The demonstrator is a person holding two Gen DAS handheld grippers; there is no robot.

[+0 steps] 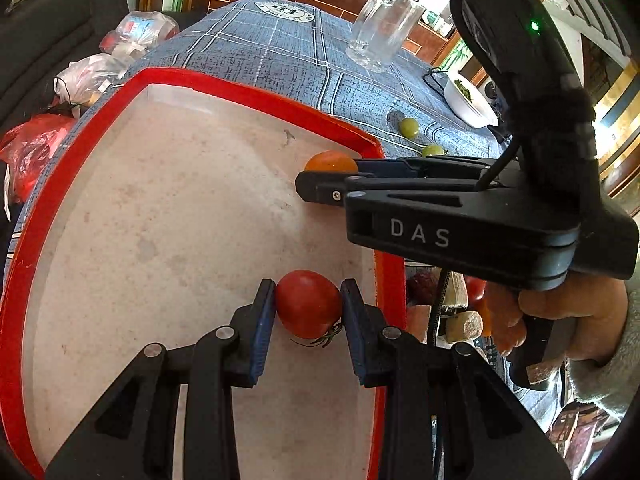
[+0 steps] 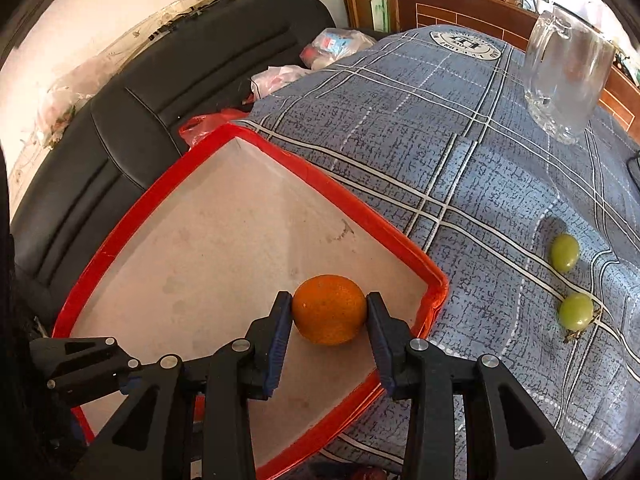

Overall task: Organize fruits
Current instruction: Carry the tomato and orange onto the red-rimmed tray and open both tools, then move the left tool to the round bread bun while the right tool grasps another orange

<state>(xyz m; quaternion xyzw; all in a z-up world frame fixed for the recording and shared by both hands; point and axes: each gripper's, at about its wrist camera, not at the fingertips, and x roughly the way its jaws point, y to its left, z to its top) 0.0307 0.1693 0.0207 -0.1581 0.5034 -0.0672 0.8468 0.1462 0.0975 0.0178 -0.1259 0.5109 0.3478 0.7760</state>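
My left gripper point(image 1: 308, 306) is shut on a red tomato point(image 1: 309, 303) over the white tray with a red rim point(image 1: 256, 94). My right gripper point(image 2: 329, 312) is shut on an orange point(image 2: 329, 309) above the tray's near right corner point(image 2: 434, 280). In the left wrist view the right gripper point(image 1: 320, 188) reaches in from the right, with the orange point(image 1: 331, 161) behind its fingers. Two green grapes point(image 2: 564, 252) point(image 2: 576, 311) lie on the blue plaid tablecloth right of the tray; they also show in the left wrist view point(image 1: 409, 127) point(image 1: 433, 150).
A glass mug point(image 2: 566, 80) stands at the far right of the table point(image 2: 420, 128). A white bowl point(image 1: 468, 100) with greens sits at the table's right edge. Plastic bags point(image 2: 336, 46) lie on a black sofa point(image 2: 160, 92) left of the table.
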